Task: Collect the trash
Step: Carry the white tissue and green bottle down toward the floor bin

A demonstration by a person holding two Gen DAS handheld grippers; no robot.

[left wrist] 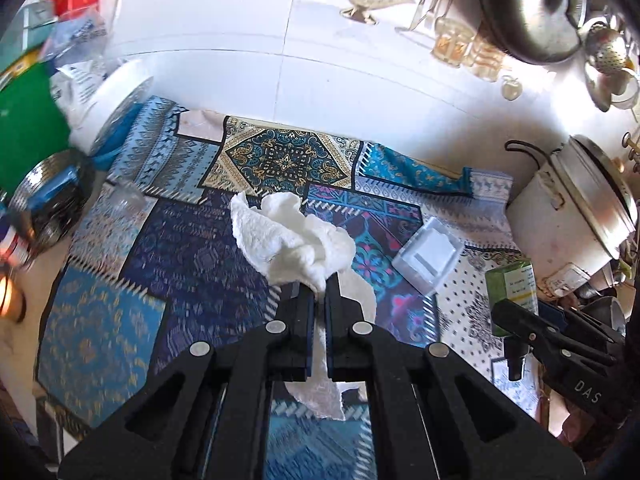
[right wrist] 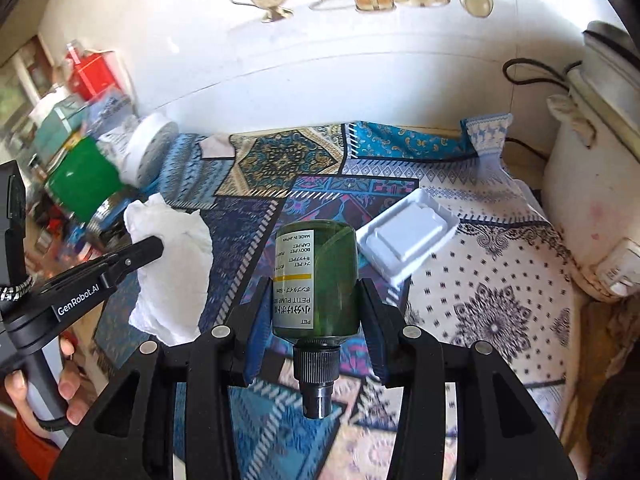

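Observation:
My left gripper is shut on a crumpled white paper towel and holds it above the patterned cloth. The towel and the left gripper also show at the left of the right wrist view. My right gripper is shut on a small green pump bottle with a white label, its black cap pointing toward the camera. The bottle shows at the right of the left wrist view. A white plastic tray lies on the cloth just right of the bottle; it also shows in the left wrist view.
A white rice cooker stands at the right edge. A green container, a white tub and a metal tin crowd the left side. A white tiled wall rises behind the cloth.

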